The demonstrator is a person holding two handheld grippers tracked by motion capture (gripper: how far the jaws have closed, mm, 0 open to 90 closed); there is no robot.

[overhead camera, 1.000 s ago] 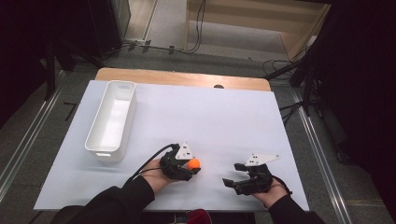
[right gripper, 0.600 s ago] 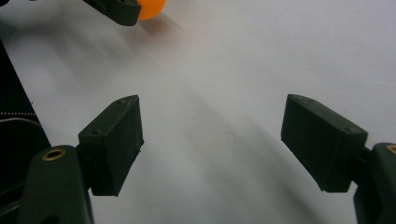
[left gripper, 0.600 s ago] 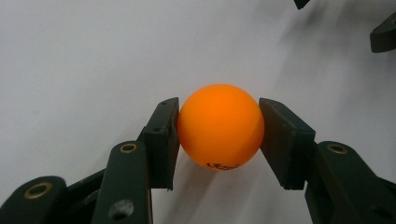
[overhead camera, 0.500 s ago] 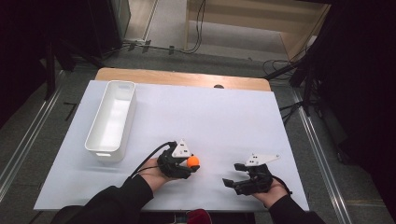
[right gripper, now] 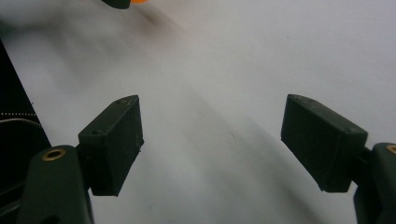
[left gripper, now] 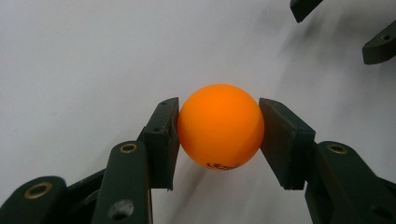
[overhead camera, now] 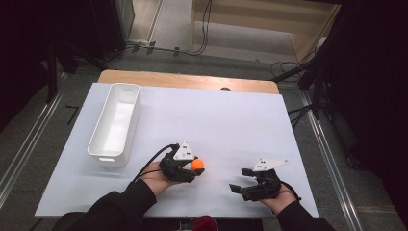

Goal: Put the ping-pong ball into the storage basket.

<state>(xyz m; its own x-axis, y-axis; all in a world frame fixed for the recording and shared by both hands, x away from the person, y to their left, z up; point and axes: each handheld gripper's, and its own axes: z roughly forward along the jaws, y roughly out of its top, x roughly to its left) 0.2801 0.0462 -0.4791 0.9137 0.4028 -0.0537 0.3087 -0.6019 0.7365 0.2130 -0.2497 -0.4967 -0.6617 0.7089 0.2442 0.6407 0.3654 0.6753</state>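
White plastic makes the long bin (overhead camera: 114, 126) that lies at the far left of the table (overhead camera: 226, 120); it is an open rectangular container with its length running from near to far. The table itself carries a white sheet, and a strip of brown wood shows at its far edge.

To the right of the bin, at the near side, the left gripper (overhead camera: 192, 166) is held in the person's left hand (overhead camera: 155, 175), and a black sleeve comes in from the bottom. Its jaws are closed on an orange ball (overhead camera: 197, 164), which sits near the middle of the near edge of the table. In the left gripper view the ball (left gripper: 220, 127) is pressed between the two black pads (left gripper: 162, 140), one pad on each side, and some dark printed letters show on its lower part. A shadow lies on the white sheet under the ball. Whether the ball touches the sheet, the pictures do not tell.

Further to the right, well apart from the ball, the right gripper (overhead camera: 243, 180) rests in the person's right hand (overhead camera: 275, 197) at the near right. Its jaws stand wide, and in the right gripper view only the white sheet is between the pads (right gripper: 114, 140).
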